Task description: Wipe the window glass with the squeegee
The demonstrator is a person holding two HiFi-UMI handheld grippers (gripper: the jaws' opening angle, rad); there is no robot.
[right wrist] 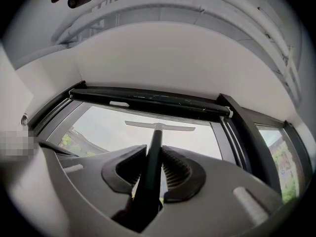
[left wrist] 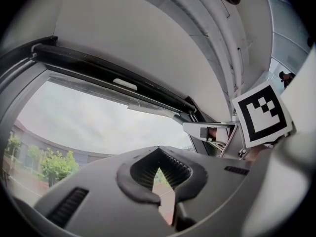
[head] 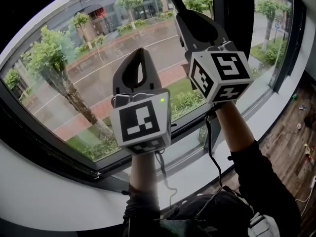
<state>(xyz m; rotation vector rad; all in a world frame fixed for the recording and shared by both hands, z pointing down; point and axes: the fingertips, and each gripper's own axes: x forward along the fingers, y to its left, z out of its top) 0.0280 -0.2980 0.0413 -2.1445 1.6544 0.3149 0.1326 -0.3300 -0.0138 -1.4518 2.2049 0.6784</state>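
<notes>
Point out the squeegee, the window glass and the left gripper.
squeegee point(right wrist: 153, 149), right gripper view, on its dark handle.
window glass point(head: 94, 83), head view, on the bare pane.
left gripper point(head: 141, 53), head view, at its fingertips.

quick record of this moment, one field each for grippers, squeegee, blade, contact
left gripper: shut, empty, held up beside the right one
right gripper: shut on the squeegee handle
squeegee: handle runs up from the jaws to the blade
blade: level, high on the glass, just below the top frame
contact: cannot tell if the blade touches the glass
</notes>
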